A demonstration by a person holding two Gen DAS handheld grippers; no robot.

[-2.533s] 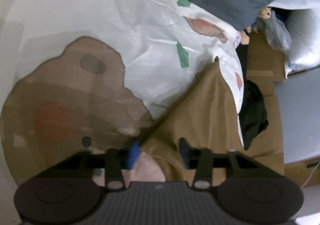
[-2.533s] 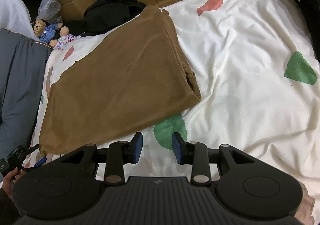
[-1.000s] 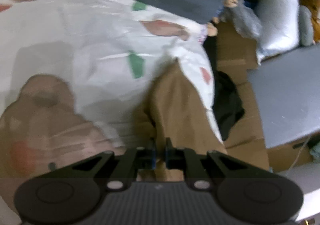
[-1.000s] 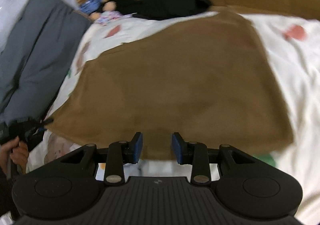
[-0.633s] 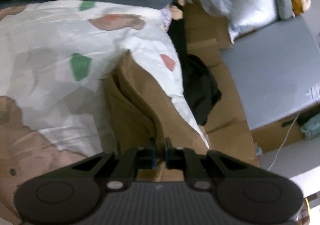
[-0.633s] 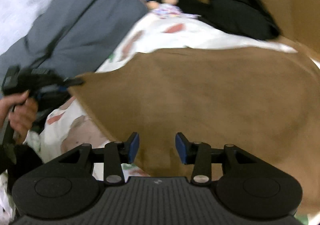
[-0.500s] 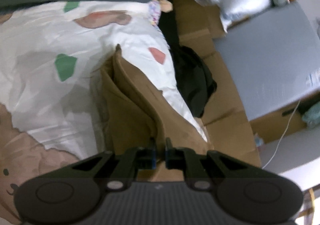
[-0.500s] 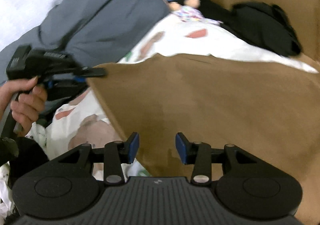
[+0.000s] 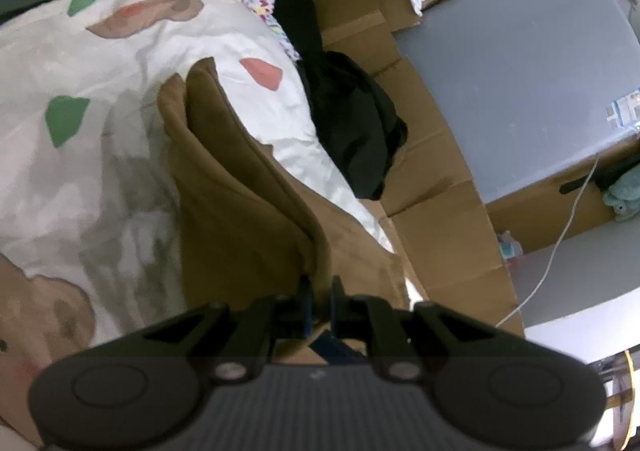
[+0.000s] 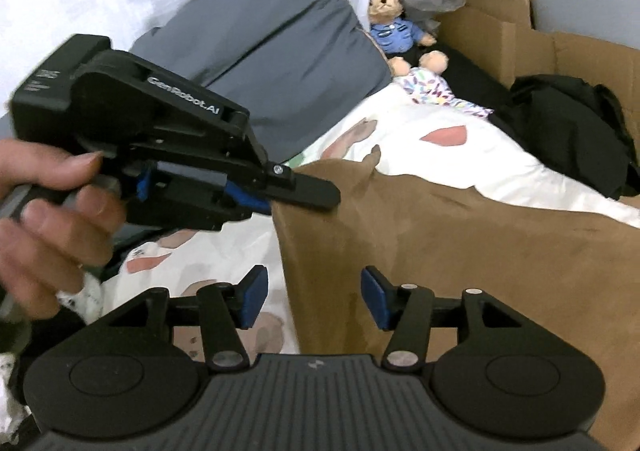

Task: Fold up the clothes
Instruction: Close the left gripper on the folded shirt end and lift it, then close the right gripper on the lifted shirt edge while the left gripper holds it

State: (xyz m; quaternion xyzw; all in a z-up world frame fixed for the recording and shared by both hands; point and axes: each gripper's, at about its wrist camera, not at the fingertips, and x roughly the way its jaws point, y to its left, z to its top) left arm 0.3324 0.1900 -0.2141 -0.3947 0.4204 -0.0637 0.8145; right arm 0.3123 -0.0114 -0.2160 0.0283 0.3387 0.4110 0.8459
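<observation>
A brown garment lies on a white bedsheet with coloured patches. My left gripper is shut on a corner of the garment and holds that edge lifted off the bed. In the right wrist view the left gripper pinches the garment's near left corner, and the brown cloth hangs from it in a raised fold. My right gripper is open, its fingers on either side of the hanging left edge of the cloth, not closed on it.
A black garment lies on flattened cardboard beside the bed. A grey pillow and a teddy bear in blue sit at the head of the bed. A grey box stands beyond the cardboard.
My left gripper closed on the garment's corner and lifted it up and across. My right gripper moved left toward that held corner and stayed open.
</observation>
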